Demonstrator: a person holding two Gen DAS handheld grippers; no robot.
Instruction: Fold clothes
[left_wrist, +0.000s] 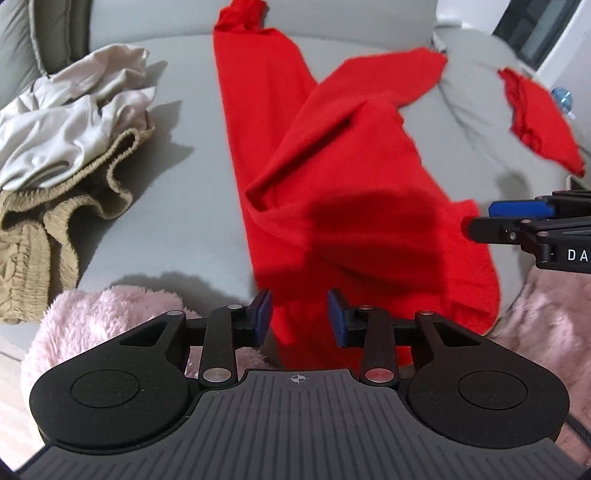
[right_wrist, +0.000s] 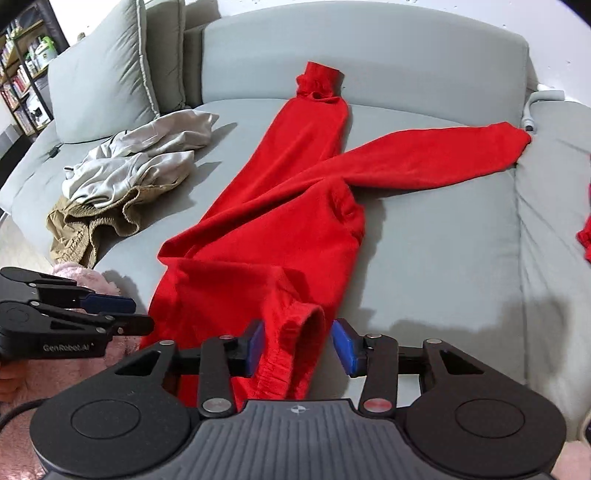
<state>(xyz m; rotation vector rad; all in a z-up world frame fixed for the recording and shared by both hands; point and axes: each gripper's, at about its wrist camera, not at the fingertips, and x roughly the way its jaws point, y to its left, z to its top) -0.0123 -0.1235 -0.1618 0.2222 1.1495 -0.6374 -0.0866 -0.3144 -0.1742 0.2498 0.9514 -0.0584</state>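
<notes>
From my left wrist, my left jaws (left_wrist: 300, 315) gape over the red trousers (left_wrist: 332, 177) on the grey sofa (left_wrist: 192, 192), beige clothes (left_wrist: 66, 147) at ten o'clock, while my right wrist alone shows bookshelves (right_wrist: 22, 74) and my right jaws (right_wrist: 297, 345) straddling the waistband unclamped.

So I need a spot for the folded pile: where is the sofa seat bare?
Bare seat lies right of the red trousers, below the leg flung sideways. A narrower strip separates them from the crumpled beige clothes. The near edge is crowded by both claws.
</notes>
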